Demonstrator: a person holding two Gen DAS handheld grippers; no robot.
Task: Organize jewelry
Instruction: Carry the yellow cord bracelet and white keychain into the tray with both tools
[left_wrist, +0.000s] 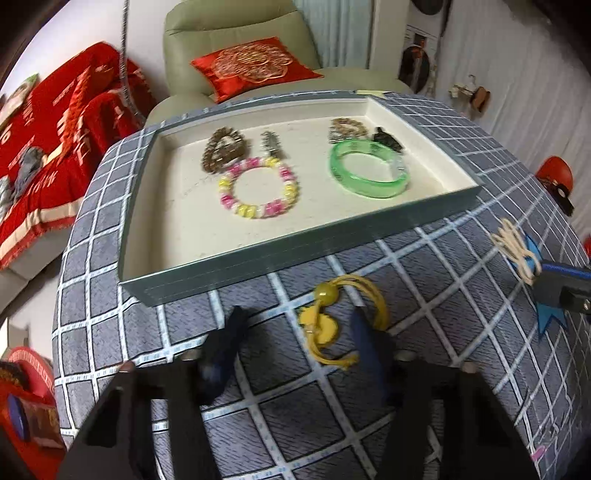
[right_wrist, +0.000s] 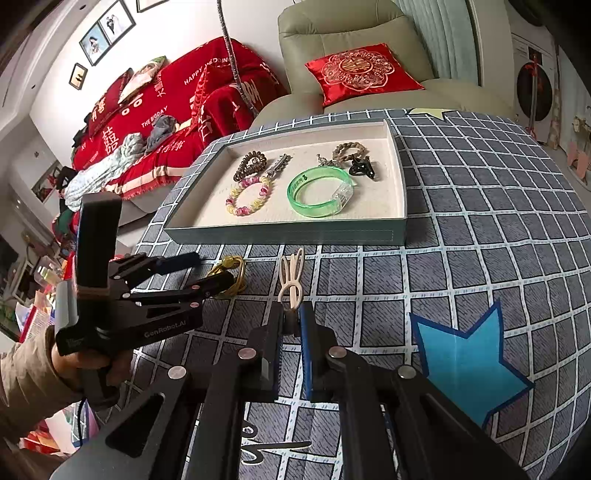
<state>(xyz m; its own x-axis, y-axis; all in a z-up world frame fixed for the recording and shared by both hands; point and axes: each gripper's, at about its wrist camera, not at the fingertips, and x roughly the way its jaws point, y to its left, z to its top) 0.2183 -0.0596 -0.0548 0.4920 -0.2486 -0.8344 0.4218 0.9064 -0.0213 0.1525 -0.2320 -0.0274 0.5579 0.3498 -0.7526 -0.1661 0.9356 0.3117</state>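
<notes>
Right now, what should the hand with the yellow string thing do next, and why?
Probably close the left gripper: its fingers stand open around the yellow cord bracelet with a round bead on the checked grey tablecloth, outside the shallow teal tray.

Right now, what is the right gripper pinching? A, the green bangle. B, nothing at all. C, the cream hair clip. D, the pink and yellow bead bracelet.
C: in the right wrist view the right gripper has its fingers closed on the end of the cream hair clip, while the green bangle and the bead bracelet lie in the tray.
</notes>
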